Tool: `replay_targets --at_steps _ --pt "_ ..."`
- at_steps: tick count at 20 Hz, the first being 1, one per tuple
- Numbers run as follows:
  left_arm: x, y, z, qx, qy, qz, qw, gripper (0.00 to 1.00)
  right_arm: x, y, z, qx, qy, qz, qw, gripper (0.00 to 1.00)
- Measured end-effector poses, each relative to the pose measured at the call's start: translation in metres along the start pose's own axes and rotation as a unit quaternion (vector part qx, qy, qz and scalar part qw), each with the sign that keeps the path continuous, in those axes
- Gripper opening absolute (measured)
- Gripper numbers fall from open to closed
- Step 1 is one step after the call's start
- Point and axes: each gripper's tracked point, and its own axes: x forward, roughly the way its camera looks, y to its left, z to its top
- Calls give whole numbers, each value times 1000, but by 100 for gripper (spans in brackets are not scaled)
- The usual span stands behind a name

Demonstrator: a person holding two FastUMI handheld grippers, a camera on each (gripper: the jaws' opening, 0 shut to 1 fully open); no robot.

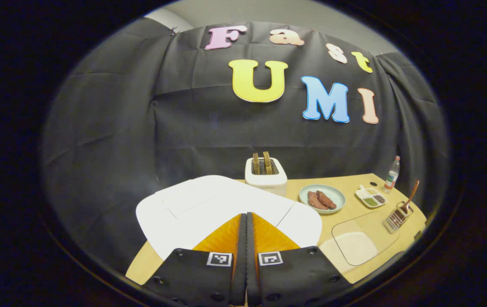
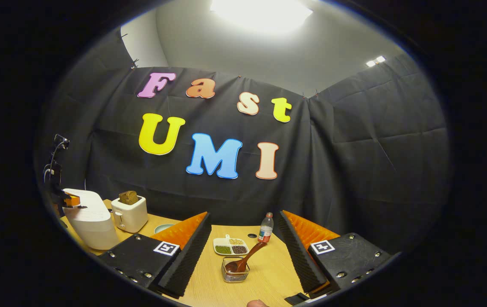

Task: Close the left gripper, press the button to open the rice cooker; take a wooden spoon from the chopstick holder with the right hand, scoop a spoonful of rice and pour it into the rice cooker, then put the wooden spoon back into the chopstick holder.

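i have the left gripper (image 1: 246, 221) with its fingers pressed together, hanging just over the closed white lid of the rice cooker (image 1: 209, 204), so i judge i am at the button-press step and the lid is not yet open. the risk i see is that i cannot pick out the button itself from the left gripper view: the lid is a plain white field with faint seams, and if the closed tips land beside the latch or slide on the smooth top, nothing pops and i may shove the whole cooker along the surface (image 1: 354, 183) toward the toaster (image 1: 265, 175) just behind it. the right gripper (image 2: 243, 238) has its fingers wide apart and empty, aimed at the wooden spoon (image 2: 245, 260), which leans in the wire chopstick holder (image 2: 234, 270) near the front edge; the holder looks light, so a crooked pull could tip it. the right gripper view gives me the cooker from the side (image 2: 91, 219) with the left gripper at its top, which tells me the height over the lid. the left gripper view alone gives me the clear container of rice (image 1: 363, 241) beside the holder and the plate (image 1: 322, 198) near the toaster.
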Motion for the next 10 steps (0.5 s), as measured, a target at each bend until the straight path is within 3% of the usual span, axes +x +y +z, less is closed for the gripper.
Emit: replay_targets --at_steps 5,8,10 --pt "12 -1 -6 -5 6 2 1000 8 3 -2 2 -3 -1 -6 1000 96" --pt "10 -1 -9 -21 -7 23 999 9 9 0 0 1 1 2 1000 96" --pt "11 -1 -17 -3 1 38 999 8 14 5 0 2 3 13 1000 96"
